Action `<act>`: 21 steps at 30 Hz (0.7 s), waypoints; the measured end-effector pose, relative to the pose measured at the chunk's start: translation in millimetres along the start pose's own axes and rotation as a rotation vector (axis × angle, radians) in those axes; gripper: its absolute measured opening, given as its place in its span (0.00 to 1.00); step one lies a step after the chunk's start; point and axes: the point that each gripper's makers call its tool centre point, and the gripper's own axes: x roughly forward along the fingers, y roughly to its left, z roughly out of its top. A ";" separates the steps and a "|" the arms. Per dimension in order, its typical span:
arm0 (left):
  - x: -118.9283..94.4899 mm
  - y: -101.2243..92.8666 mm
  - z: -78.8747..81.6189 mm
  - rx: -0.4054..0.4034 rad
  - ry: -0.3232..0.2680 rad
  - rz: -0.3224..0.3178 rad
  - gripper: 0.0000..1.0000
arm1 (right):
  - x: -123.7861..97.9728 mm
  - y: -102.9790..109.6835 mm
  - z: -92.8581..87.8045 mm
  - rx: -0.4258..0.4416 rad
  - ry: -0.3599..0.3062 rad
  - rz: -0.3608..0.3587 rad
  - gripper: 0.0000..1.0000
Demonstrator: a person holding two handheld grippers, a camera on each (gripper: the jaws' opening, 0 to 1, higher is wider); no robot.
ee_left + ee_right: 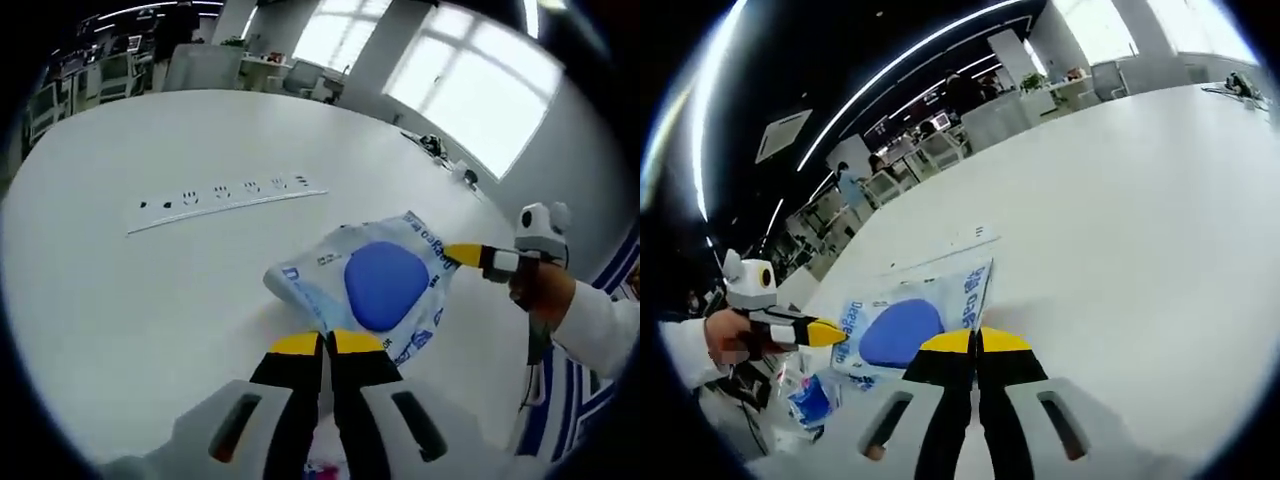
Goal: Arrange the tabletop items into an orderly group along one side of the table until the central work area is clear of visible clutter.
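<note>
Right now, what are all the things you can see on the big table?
Packet: one, white with blue print and a big blue patch, near table edge, pinched at opposite ends by both grippers.
Power strip: one, white, flat on the table beyond the packet.
Table: one, white.
Small blue-and-white packets: a few, lower left of the right gripper view; cannot tell what they rest on.
Left gripper: yellow tips, shut on packet.
Right gripper: yellow tips, shut on packet.
</note>
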 end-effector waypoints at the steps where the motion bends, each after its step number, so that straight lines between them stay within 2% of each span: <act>1: 2.2 1.3 -0.9 -0.001 0.004 0.002 0.00 | 1.5 -1.2 -1.7 0.001 0.005 -0.001 0.00; 7: 10.4 4.3 -3.4 0.007 0.023 0.009 0.00 | 6.5 -7.1 -6.0 0.001 0.017 -0.009 0.00; 12: 18.3 7.6 -12.4 0.030 0.061 0.009 0.01 | 9.3 -11.5 -12.0 0.004 0.034 -0.016 0.00; 21: 22.6 10.6 -15.5 0.047 0.073 0.014 0.02 | 11.7 -19.1 -16.3 0.026 0.032 -0.024 0.00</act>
